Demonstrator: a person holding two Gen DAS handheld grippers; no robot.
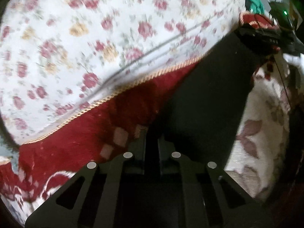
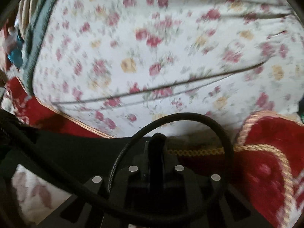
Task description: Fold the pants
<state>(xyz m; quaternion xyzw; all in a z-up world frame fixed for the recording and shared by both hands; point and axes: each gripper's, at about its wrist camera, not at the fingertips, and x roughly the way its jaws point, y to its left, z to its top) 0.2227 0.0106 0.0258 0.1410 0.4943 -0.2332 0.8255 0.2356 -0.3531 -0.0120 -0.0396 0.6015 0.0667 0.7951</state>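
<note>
The black pants (image 1: pixel 205 95) hang stretched between my two grippers above a red patterned rug. My left gripper (image 1: pixel 152 138) is shut on one end of the black cloth, which runs up and right to the other gripper (image 1: pixel 266 36) at the top right of the left wrist view. In the right wrist view my right gripper (image 2: pixel 154 142) is shut on a bunched edge of the pants (image 2: pixel 76 148), which spread out to the left. A black cable (image 2: pixel 190 117) loops over the right gripper. Both views are blurred.
A white mattress with a red and yellow flower print (image 1: pixel 95 38) fills the upper part of both views (image 2: pixel 152 47). A red rug with gold cord trim (image 1: pixel 76 142) lies below it (image 2: pixel 266 161). A cream cloth with leaf print (image 1: pixel 256 133) lies at the right.
</note>
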